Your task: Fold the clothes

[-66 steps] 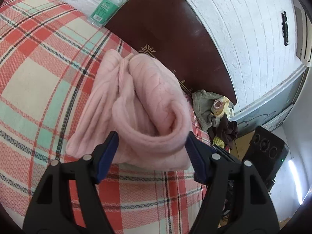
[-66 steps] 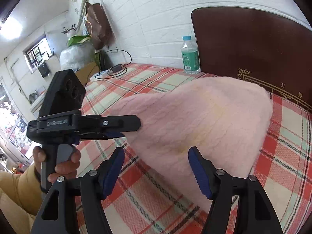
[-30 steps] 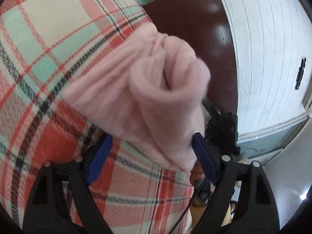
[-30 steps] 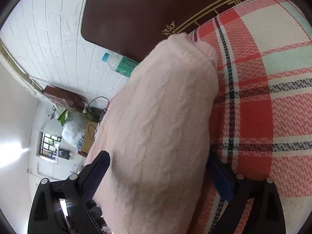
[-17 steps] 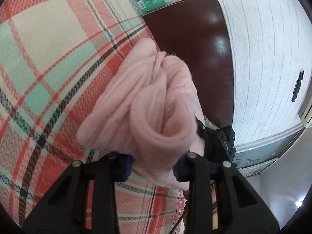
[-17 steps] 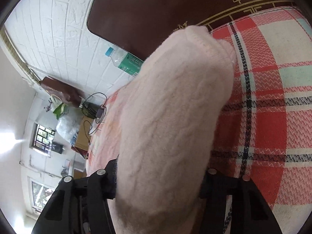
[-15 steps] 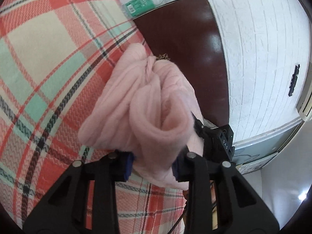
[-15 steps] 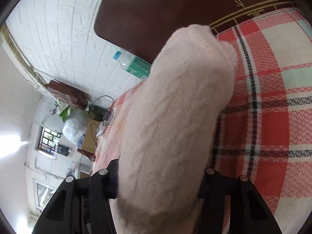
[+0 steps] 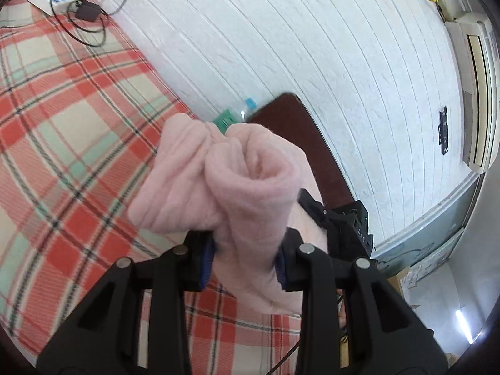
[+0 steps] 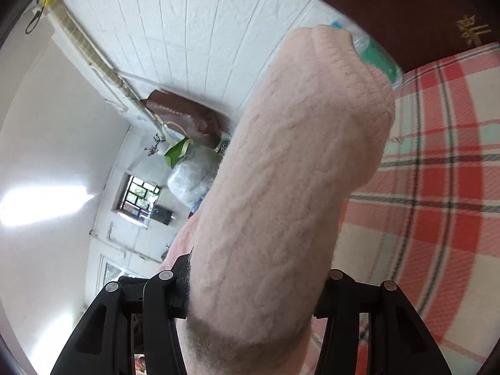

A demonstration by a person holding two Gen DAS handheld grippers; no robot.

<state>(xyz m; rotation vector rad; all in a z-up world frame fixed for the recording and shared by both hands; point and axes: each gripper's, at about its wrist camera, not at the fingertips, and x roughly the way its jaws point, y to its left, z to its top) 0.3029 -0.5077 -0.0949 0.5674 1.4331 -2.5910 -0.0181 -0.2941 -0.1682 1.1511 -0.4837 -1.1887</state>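
A bed (image 9: 72, 143) under a red, cream and mint plaid cover meets a white brick-pattern wall (image 9: 312, 47) and a dark brown headboard (image 9: 315, 153). Above it, the folded pink sweater (image 9: 237, 181) is clamped at opposite ends by the left tongs (image 9: 243, 261) and right tongs (image 10: 250, 293).

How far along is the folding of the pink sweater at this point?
Done: the fuzzy pink knitted sweater is already folded into a thick bundle. In hand: left gripper and right gripper each clamp it above the plaid bedspread. Left: setting it down.
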